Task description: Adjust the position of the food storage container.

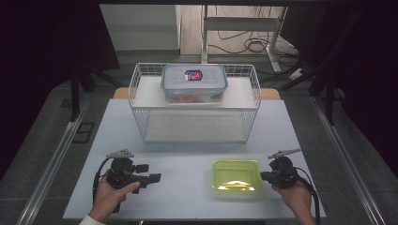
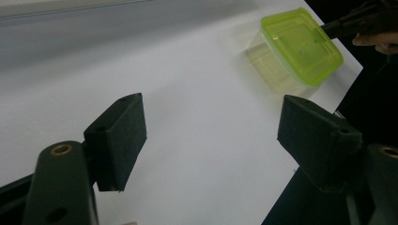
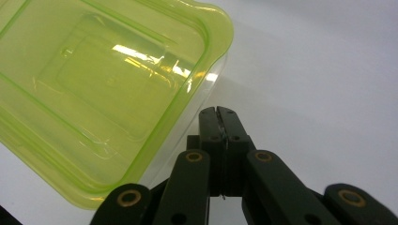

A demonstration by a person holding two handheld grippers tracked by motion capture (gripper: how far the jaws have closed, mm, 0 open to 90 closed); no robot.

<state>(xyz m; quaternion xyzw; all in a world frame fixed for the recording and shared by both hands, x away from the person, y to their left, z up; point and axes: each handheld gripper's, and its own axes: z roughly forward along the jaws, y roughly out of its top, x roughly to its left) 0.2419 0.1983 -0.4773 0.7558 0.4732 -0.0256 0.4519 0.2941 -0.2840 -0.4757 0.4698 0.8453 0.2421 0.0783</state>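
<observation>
Two grippers sat before me in the high view: my left gripper (image 1: 154, 177) well to the left of the green-lidded container (image 1: 236, 181), my right gripper (image 1: 264, 176) just beside its right edge. The container lay nearer me than the wire basket (image 1: 141, 123). Through the left gripper view, my jaws stood wide and empty, the container (image 2: 300, 49) far ahead. Through the right gripper view, my jaws were pressed together on nothing, beside the container's corner (image 3: 213, 28). I judged it light, stiff and slippery plastic, best taken by the lid's rim.
</observation>
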